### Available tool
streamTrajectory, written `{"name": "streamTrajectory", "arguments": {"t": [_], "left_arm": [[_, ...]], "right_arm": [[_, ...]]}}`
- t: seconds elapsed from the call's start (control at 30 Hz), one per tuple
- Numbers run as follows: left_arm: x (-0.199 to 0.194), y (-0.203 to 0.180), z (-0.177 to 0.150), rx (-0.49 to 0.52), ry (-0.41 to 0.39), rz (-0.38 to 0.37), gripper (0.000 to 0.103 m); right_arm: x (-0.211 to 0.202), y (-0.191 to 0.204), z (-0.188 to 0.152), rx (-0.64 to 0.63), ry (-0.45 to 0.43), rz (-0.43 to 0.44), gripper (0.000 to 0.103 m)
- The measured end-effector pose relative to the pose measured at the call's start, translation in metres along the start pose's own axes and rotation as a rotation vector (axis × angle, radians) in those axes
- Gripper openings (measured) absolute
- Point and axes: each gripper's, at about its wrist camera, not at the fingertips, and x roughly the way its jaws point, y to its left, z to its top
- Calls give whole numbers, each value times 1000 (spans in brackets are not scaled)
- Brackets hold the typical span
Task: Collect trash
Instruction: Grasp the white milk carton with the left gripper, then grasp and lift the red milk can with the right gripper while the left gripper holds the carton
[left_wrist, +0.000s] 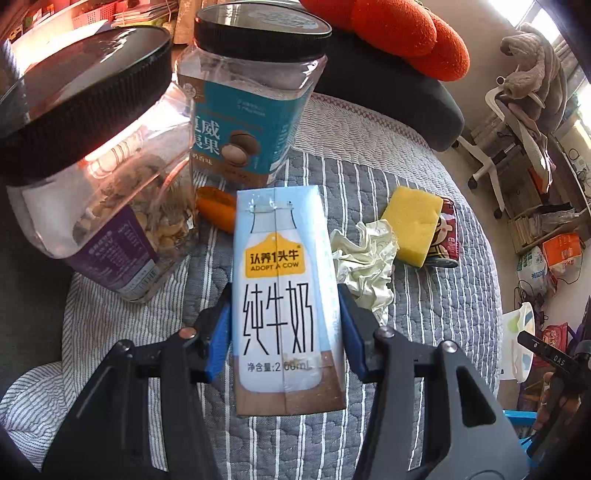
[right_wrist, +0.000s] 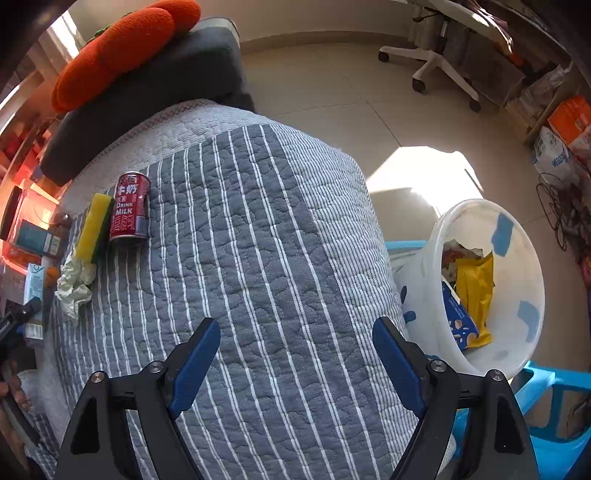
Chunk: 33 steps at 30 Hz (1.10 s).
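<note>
Pinching milk carton (left_wrist: 284, 295) in left tongs (left_wrist: 284, 328), pads on both sides. Right tongs (right_wrist: 295, 362) spread, empty. Bin (right_wrist: 532, 236) at my 3 o'clock holds wrappers. Left: tissue (left_wrist: 364, 258), can (right_wrist: 130, 206) at 10 o'clock.

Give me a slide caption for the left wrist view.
Left gripper closed on a milk carton standing on a striped quilt, nut jars behind.

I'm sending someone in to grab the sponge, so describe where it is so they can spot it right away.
On the grey striped quilt, look toward the dark cushion end, where a small cluster of items lies. The yellow sponge leans between a red milk drink can and a crumpled white paper. It is the only bright yellow block there, with a dark green scouring layer on one face.
</note>
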Motion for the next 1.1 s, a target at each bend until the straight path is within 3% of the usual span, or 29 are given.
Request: {"name": "streamTrajectory", "arguments": {"t": [0.3,0.53,0.73,0.8,0.93,1.1], "left_arm": [[-23,-10,-5,106,-52,-6,52],[-21,-15,-8,105,-51,-18,52],[-22,-12,-11,99,-43,-12,52],[-22,-13,-12,103,-39,-9,52],[-24,-17,-16,114,-40,-2,52],[-27,-29,-19,128,-51,-9,52]], "right_arm": [[35,89,23,-42,-39,135,86],[72,139,35,-71,-81,215,85],[89,149,41,-35,-103,300,71],[95,153,43,-45,-107,311,55],[93,154,41,-52,-108,316,53],[60,146,32,-91,-135,336,53]]}}
